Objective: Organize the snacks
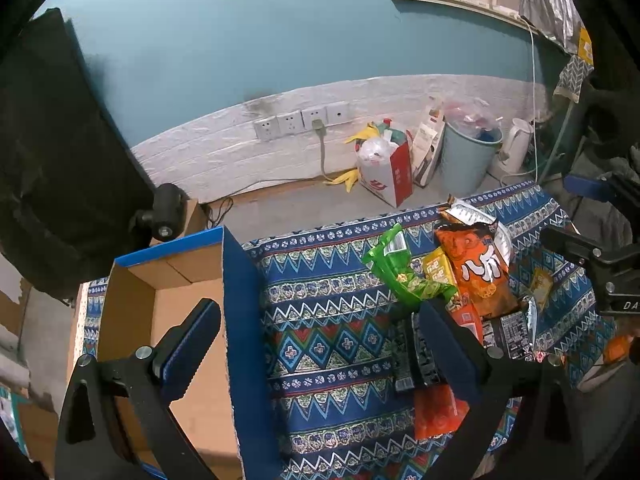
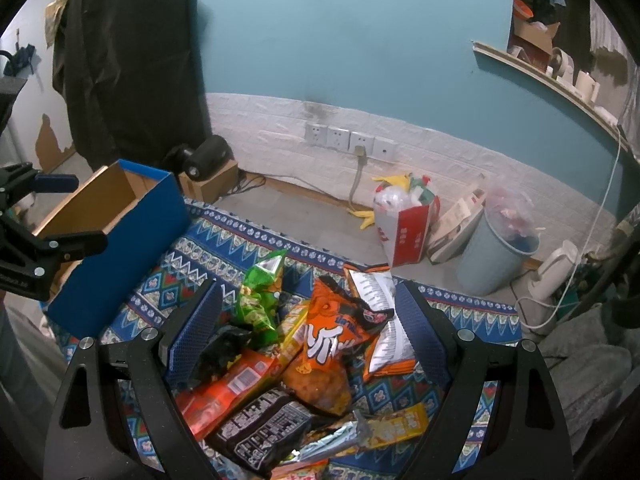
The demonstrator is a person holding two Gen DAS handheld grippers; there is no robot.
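A pile of snack packets lies on the patterned cloth (image 1: 328, 320): a green bag (image 1: 400, 276) (image 2: 260, 300), an orange bag (image 1: 476, 268) (image 2: 336, 332), a yellow pack (image 1: 438, 266), a dark packet (image 2: 264, 428) and an orange-red pack (image 2: 228, 388). A blue cardboard box (image 1: 240, 320) (image 2: 120, 252) stands open at the left. My left gripper (image 1: 316, 324) is open and empty, straddling the box's right wall. My right gripper (image 2: 308, 312) is open and empty, hovering over the pile.
Beyond the cloth on the floor stand a red-and-white bag of rubbish (image 1: 388, 172), a pale blue bin (image 1: 468, 156), a white kettle (image 1: 516, 144) and a wall socket strip (image 1: 300, 120). A black cloth (image 1: 48, 152) hangs at left.
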